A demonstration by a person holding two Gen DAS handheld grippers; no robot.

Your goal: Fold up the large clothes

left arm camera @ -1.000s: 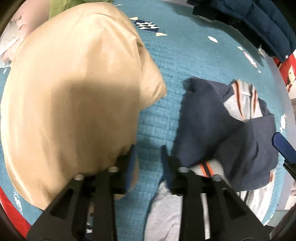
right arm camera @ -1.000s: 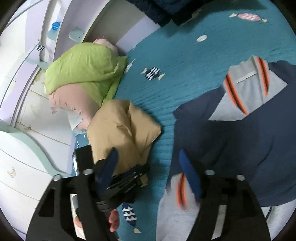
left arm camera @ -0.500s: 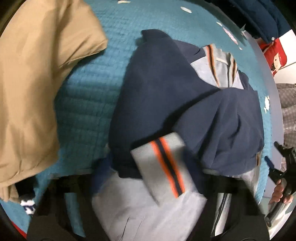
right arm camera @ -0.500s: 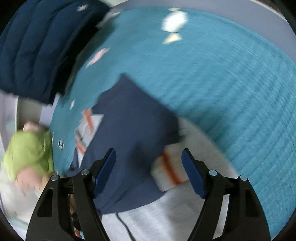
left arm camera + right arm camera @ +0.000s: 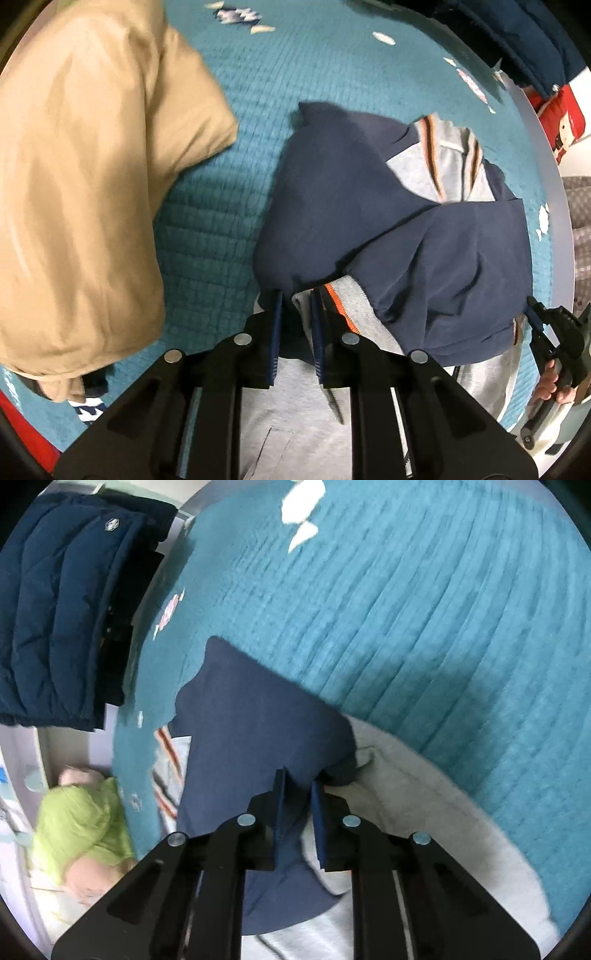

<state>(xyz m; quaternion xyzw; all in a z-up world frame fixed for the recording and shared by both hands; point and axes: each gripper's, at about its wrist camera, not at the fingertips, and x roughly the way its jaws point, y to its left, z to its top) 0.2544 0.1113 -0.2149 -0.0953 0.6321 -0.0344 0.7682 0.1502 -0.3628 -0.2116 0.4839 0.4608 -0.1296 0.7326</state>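
Near the bed's (image 5: 221,206) front edge: left gripper (image 5: 296,306) and right gripper (image 5: 298,788), open a second ago, now closing on navy-grey jacket (image 5: 332,206) sleeves. Next fold judged imminent.

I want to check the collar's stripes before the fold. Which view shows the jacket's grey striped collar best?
The left wrist view: the grey striped collar lies open and unobstructed on the navy jacket. The right wrist view catches only a blurred sliver of it at the jacket's left edge.
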